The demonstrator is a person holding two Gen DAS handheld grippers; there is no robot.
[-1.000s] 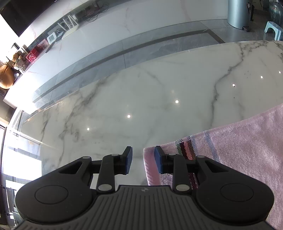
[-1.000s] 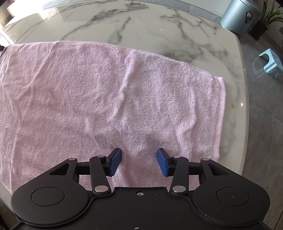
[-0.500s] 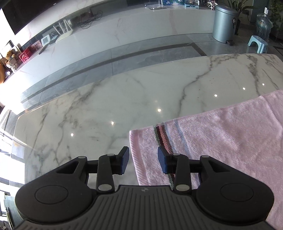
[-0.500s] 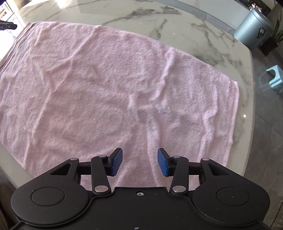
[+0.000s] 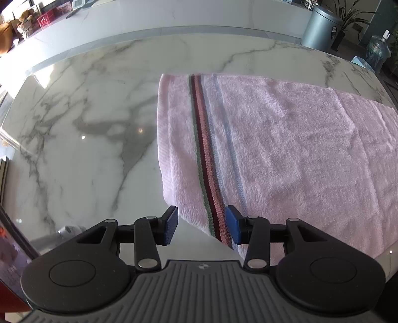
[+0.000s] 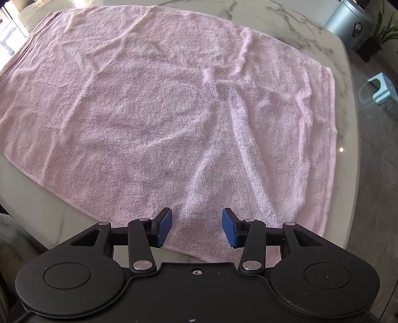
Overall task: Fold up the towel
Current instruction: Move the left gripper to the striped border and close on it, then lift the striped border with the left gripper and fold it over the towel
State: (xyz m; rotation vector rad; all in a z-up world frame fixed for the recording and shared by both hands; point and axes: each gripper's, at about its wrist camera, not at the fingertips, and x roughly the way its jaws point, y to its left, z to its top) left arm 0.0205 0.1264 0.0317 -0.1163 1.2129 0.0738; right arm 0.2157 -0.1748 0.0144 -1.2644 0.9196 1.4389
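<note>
A pink towel (image 5: 286, 149) lies spread flat on the white marble table (image 5: 87, 149); a dark red, green and blue stripe band (image 5: 204, 149) runs along its left end. My left gripper (image 5: 202, 228) hovers above the towel's near left corner, its jaws opening, with nothing pinched between the blue pads. In the right wrist view the same towel (image 6: 174, 111) fills the frame, wrinkled. My right gripper (image 6: 197, 228) hangs open over the towel's near edge, toward its right end, with nothing gripped.
The table's right edge (image 6: 348, 149) drops to a grey floor with a light blue stool (image 6: 380, 92) and a grey bin (image 6: 348, 20). A long white counter (image 5: 174, 17) runs behind the table. Bare marble lies left of the towel.
Both grippers pulled back toward the near edge, so more of the towel shows in each view. The left jaws have spread wider and now sit over the near left corner.
</note>
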